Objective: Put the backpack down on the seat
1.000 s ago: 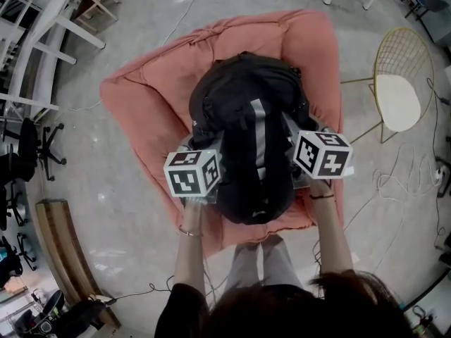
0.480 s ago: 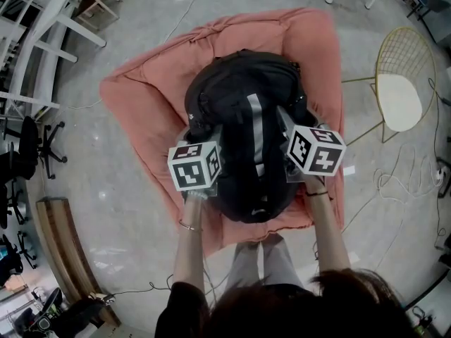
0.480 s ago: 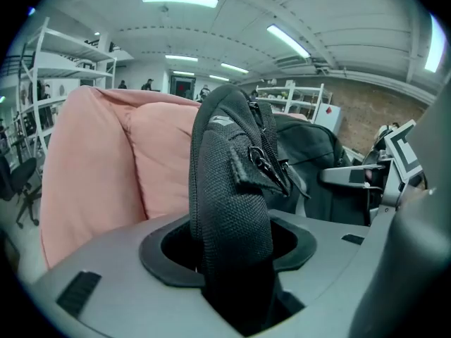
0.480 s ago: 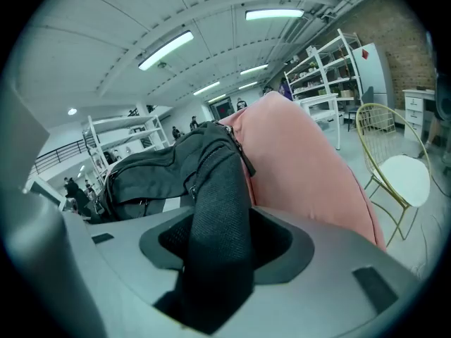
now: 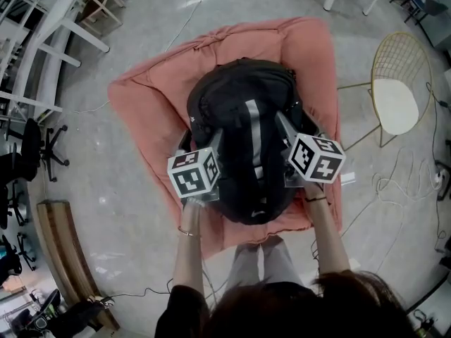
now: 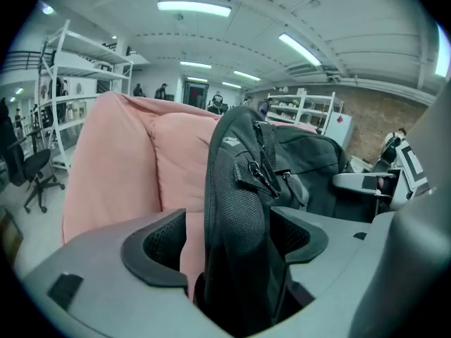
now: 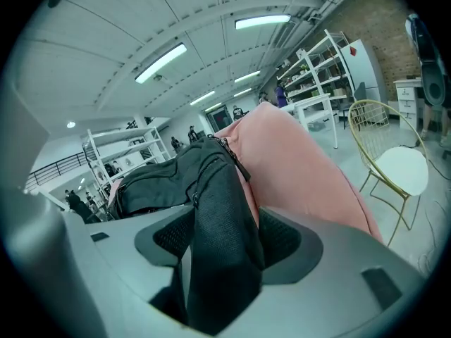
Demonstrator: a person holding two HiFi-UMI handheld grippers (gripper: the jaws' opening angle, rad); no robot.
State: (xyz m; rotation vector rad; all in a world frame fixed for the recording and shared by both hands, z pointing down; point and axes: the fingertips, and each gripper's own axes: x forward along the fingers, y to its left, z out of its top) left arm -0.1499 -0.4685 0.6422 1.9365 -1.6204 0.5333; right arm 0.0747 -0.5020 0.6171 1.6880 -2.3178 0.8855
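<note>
A lab workspace: white shelving racks (image 6: 79, 56), strip lights (image 6: 194, 7), office chairs (image 5: 33, 148), floor cables (image 5: 394, 183).

Long ceiling strip lights (image 6: 194, 8) fill the room with bright, even light. The pale floor (image 5: 134, 189) carries only soft shadows and a few faint reflections. The black backpack (image 5: 243, 139) swallows most of its own detail. Both gripper views bulge strongly, with dark rounded corners, and whatever sits nearest the lens looks slightly soft.

Gold wire chair (image 5: 397, 104) at right, white racking (image 5: 46, 28) far left, perhaps a wooden bench (image 5: 60, 248) lower left.
</note>
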